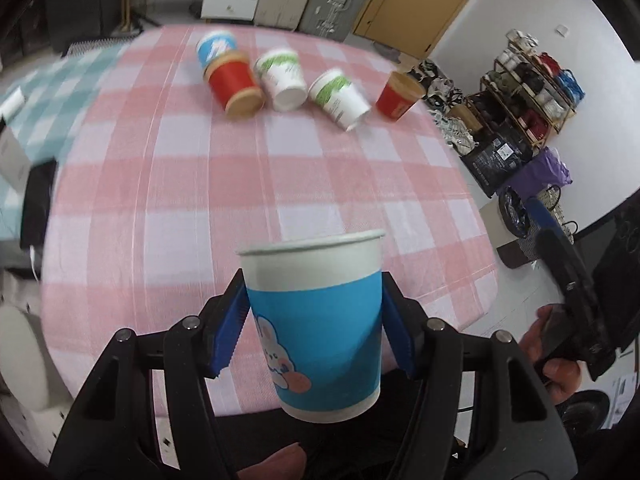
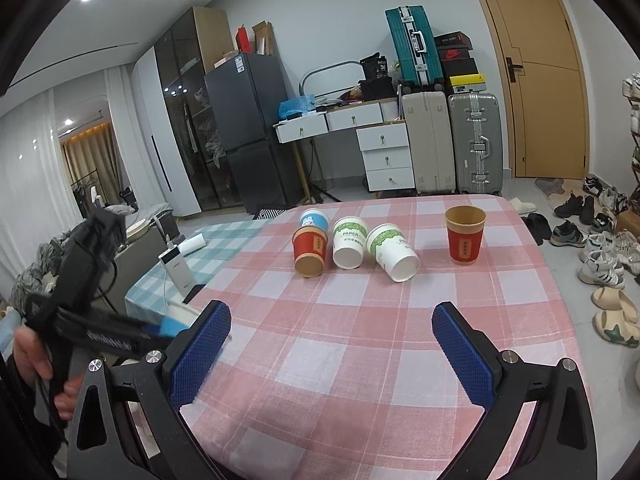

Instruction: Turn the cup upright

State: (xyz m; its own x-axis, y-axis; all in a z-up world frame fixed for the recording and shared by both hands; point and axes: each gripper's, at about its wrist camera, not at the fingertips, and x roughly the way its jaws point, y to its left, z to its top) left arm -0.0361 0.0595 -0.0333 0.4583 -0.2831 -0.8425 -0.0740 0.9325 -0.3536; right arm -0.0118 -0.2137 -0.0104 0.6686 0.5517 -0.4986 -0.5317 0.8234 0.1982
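Note:
My left gripper is shut on a blue and white paper cup with a rabbit print, held mouth up above the near edge of the pink checked table. At the far side lie a red cup, a blue cup and two green-print white cups on their sides. One red cup stands upright. My right gripper is open and empty above the table's near part. In its view the lying cups and the upright red cup sit far ahead.
A teal checked cloth with a white device lies left of the table. Shoes cover the floor on the right. Suitcases and a drawer unit stand behind the table.

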